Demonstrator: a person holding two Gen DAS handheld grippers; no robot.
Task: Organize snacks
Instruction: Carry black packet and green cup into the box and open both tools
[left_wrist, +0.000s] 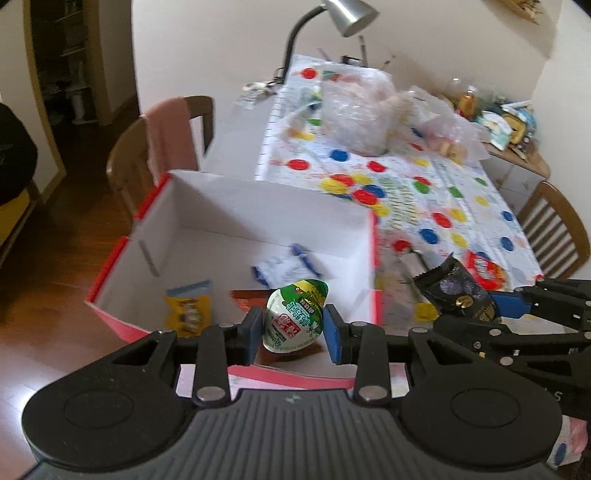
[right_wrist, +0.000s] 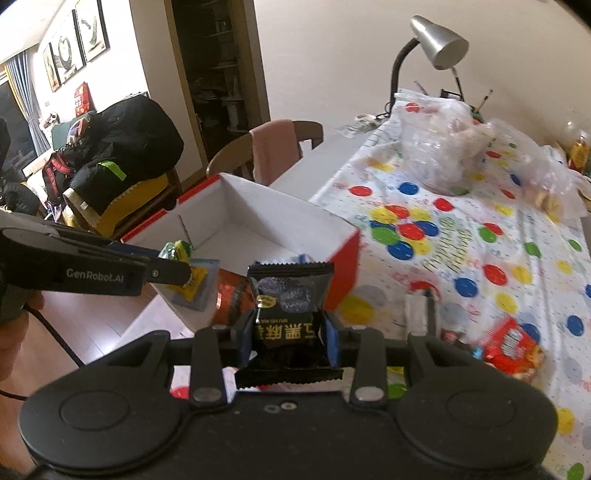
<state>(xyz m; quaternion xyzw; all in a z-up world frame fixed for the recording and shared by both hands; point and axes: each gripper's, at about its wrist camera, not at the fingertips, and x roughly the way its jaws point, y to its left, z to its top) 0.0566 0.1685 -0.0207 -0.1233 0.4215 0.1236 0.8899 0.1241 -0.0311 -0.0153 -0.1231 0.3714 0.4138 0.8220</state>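
My left gripper (left_wrist: 293, 328) is shut on a small jelly cup (left_wrist: 295, 317) with a green and white lid, held over the near edge of a white box (left_wrist: 258, 210) with red outer walls. My right gripper (right_wrist: 288, 332) is shut on a black snack packet (right_wrist: 290, 295) with gold print, just right of the box; it also shows in the left wrist view (left_wrist: 456, 295). Inside the box lie a yellow packet (left_wrist: 188, 308), a white and blue packet (left_wrist: 284, 267) and a reddish packet (right_wrist: 229, 295). A red snack bag (right_wrist: 511, 349) lies on the tablecloth.
The table carries a dotted tablecloth (left_wrist: 424, 192), clear plastic bags (left_wrist: 354, 110), a desk lamp (left_wrist: 347, 14) and clutter at the far right (left_wrist: 506, 122). A wooden chair with a pink cloth (left_wrist: 166, 136) stands left of the table; another chair (left_wrist: 554, 229) at right.
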